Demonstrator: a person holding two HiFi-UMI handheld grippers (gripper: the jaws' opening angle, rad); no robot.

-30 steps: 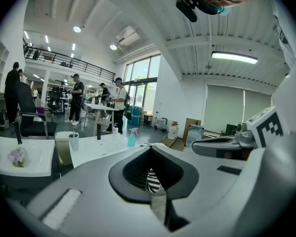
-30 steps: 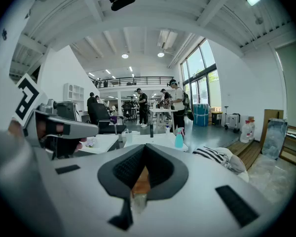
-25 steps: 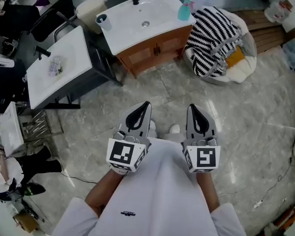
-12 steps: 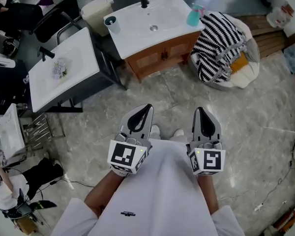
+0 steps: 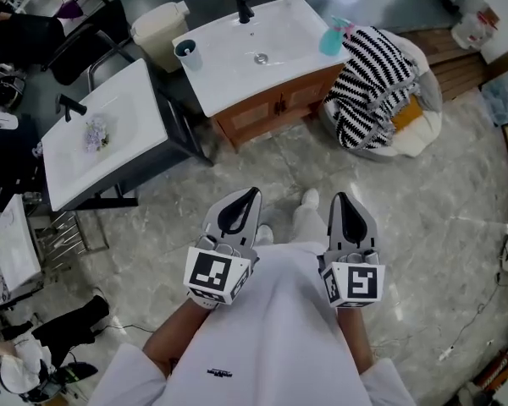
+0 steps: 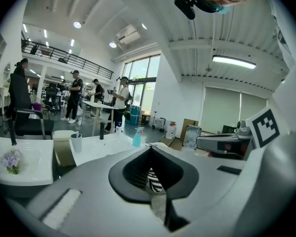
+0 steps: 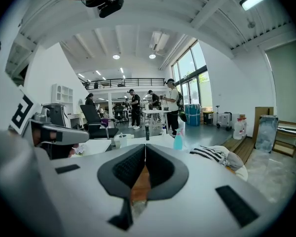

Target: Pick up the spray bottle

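Head view. Left gripper (image 5: 252, 193) and right gripper (image 5: 339, 196) are hanging side by side above the marble floor (image 5: 237, 167), apart from everything; both pairs of jaws are pressing together with nothing between them. Spray bottle (image 5: 331, 39), teal, is standing upright at the right-hand corner of the sink bench (image 5: 237, 66), well apart from both grippers. Cup (image 5: 187, 53) is standing at the opposite corner of that bench. Cream bin (image 5: 157, 28) is sitting just beside the bench with its lid down, contents hidden. White tub (image 5: 416, 127) is sitting on the floor beside the bottle's corner, holding a striped cloth (image 5: 368, 70) and an orange item (image 5: 406, 108). Flowers (image 5: 96, 132) are lying on a second bench (image 5: 127, 100). Print on the person's white top is showing too small to read.

Left gripper view. Jaws are meeting at the tips, clenched and empty. The cup is holding a thin upright item, too small to name. The bottle is standing beyond the tips.

Right gripper view. Jaws are closing flush, gripping nothing. The bottle is standing ahead, just right of the tips, with the cloth beside it.
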